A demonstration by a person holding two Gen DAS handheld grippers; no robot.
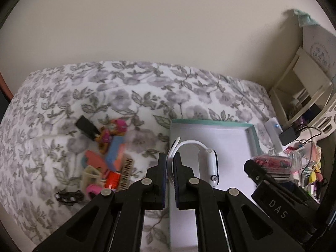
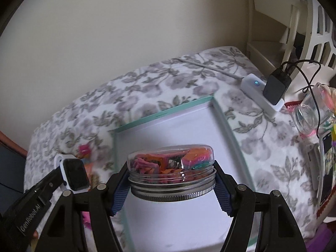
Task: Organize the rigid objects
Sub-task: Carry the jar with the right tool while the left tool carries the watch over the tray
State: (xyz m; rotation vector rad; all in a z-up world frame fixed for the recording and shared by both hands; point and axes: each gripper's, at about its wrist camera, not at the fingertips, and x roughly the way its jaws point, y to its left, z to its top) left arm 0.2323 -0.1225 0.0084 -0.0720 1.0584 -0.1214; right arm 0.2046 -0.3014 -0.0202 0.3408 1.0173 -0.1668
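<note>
Your left gripper [image 1: 169,163] is pinched tight on the white strap of a smartwatch [image 1: 201,157], the band squeezed between the two black fingers, the watch body hanging out to the right of them over the near-left part of the white tray [image 1: 235,138]. From the right wrist view the same watch shows its dark screen [image 2: 74,174] at the left, clear of the tray's left edge.

Your right gripper [image 2: 172,178] has its jaws spread wide around a clear jar [image 2: 171,168], the blue pads pressing on its metal screw lid at both sides; the jar lies tipped on its side in the grip, stuffed with orange, pink and teal bits. It is held above the tray's middle.

The tray, with a teal rim, lies on a floral bedspread [image 1: 126,88]. Off the tray's left edge sits a loose heap of small toys [image 1: 105,153]: pink, orange, blue, a black block, a comb-like piece. Beyond the tray's far-right corner, at the bed's right edge, a white power strip [image 2: 260,94] with a blue light carries a black charger [image 2: 277,86]. Near it lies an empty clear jar [image 2: 308,115].
</note>
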